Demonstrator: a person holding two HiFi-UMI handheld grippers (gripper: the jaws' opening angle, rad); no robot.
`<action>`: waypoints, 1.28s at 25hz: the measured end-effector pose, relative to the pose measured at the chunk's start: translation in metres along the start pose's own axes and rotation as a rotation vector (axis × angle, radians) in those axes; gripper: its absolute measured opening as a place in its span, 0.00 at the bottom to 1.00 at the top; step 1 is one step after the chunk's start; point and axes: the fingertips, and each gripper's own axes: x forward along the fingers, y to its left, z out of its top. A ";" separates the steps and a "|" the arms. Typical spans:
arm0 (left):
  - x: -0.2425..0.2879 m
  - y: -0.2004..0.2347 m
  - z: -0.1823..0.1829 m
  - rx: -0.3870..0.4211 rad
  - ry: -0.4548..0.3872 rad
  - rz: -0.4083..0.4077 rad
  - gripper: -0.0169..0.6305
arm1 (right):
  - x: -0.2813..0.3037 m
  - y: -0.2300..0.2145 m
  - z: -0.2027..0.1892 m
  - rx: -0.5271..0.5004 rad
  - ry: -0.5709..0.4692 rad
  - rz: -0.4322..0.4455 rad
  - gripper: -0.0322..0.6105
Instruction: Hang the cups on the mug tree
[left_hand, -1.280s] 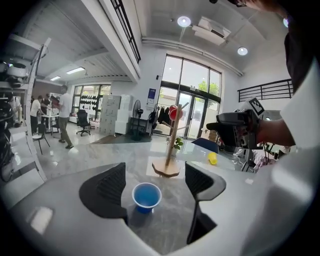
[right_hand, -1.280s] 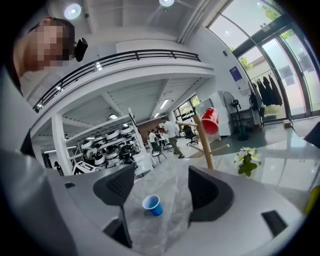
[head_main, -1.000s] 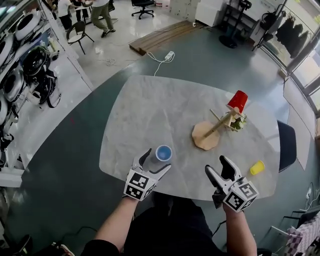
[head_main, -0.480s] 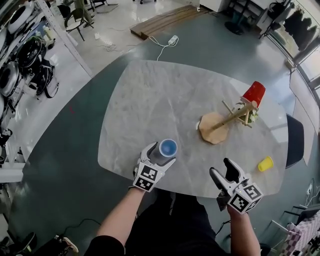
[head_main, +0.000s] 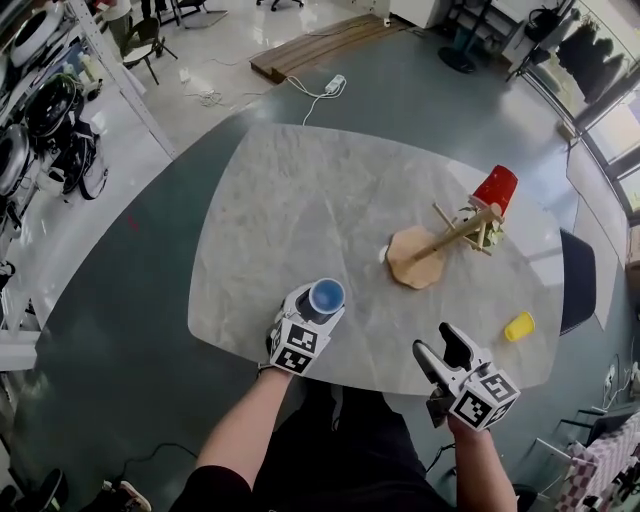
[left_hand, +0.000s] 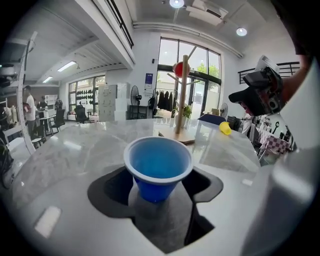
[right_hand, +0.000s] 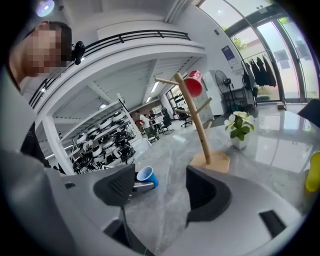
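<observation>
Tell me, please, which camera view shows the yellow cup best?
The head view: the yellow cup lies whole on the table, near its right edge. The left gripper view shows it small and far away; the right gripper view cuts it off at the picture's edge.

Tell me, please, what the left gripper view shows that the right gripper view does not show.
Only the left gripper view: the right gripper seen from outside. Only the right gripper view: that gripper's own tongs, apart and empty. Both: the blue cup between the tongs of the left gripper, which have just been closing on it; the mug tree with the red cup; the yellow cup; the table.
</observation>
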 end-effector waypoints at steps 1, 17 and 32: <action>-0.001 0.000 0.002 -0.002 -0.003 -0.001 0.50 | -0.002 0.003 0.001 0.003 -0.001 0.000 0.54; -0.062 -0.025 0.130 0.070 -0.153 0.004 0.49 | -0.044 0.015 0.057 0.031 -0.148 0.018 0.54; -0.069 -0.032 0.240 0.188 -0.167 0.118 0.49 | -0.071 -0.034 0.098 0.067 -0.252 0.104 0.54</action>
